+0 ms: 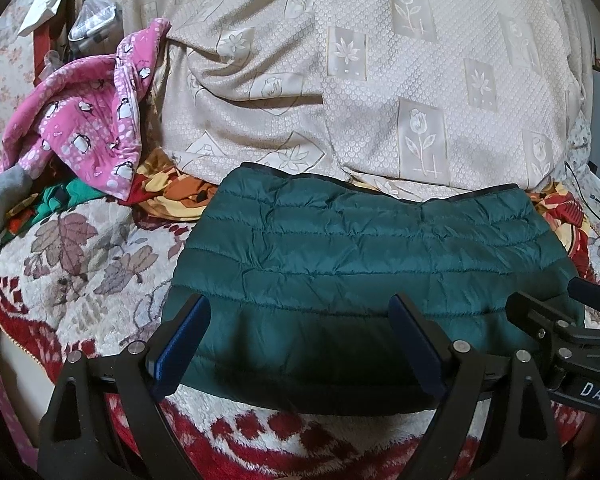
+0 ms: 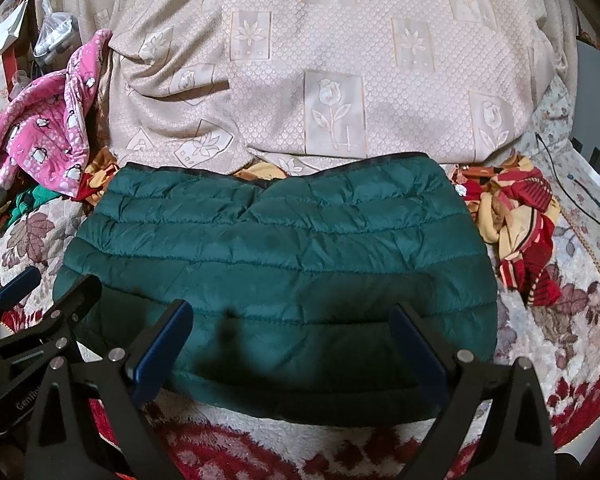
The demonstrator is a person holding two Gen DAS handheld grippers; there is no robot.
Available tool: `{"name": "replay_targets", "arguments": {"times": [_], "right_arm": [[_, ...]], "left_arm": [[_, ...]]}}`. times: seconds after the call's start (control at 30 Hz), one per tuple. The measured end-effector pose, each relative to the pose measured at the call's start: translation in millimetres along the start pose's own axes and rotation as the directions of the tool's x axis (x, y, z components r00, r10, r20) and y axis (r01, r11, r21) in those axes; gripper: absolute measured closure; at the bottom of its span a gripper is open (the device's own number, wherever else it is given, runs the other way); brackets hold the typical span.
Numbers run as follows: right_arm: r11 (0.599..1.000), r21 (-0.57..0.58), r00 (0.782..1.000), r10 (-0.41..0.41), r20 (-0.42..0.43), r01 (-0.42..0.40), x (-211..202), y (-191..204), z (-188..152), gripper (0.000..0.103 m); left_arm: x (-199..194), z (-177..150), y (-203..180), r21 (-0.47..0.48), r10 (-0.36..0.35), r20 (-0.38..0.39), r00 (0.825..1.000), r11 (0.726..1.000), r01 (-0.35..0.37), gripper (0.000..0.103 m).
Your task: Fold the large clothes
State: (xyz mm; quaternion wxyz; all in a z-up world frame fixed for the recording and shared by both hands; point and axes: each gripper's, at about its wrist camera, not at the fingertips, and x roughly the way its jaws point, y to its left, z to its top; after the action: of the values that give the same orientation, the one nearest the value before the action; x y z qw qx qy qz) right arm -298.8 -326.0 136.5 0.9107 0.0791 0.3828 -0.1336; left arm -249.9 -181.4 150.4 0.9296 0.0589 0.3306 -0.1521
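Note:
A dark green quilted jacket [image 1: 360,256] lies folded into a flat rectangle on the floral blanket [image 1: 92,256]; it also shows in the right wrist view [image 2: 284,248]. My left gripper [image 1: 300,320] is open and empty, hovering over the jacket's near edge, its fingers spread wide. My right gripper [image 2: 292,324] is open and empty too, over the same near edge. The right gripper shows at the right edge of the left wrist view [image 1: 560,320], and the left gripper shows at the left edge of the right wrist view [image 2: 32,300].
A pink penguin-print garment [image 1: 88,120] is heaped at the back left. A large beige flower-patterned cover [image 1: 360,80] rises behind the jacket. A red and yellow patterned cloth [image 2: 520,224] lies crumpled at the right. Green and grey clothes [image 1: 28,200] sit at the left.

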Motion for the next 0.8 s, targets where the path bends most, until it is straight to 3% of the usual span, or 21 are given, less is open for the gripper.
{"name": "replay_targets", "arguments": {"times": [0.8], "right_arm": [[1.0, -0.005, 1.0, 0.007, -0.007, -0.007, 3.1, 2.1, -1.6, 0.003]], "left_arm": [[1.1, -2.4, 0.4, -0.003, -0.001, -0.003, 1.0, 1.0, 0.001, 0.034]]}}
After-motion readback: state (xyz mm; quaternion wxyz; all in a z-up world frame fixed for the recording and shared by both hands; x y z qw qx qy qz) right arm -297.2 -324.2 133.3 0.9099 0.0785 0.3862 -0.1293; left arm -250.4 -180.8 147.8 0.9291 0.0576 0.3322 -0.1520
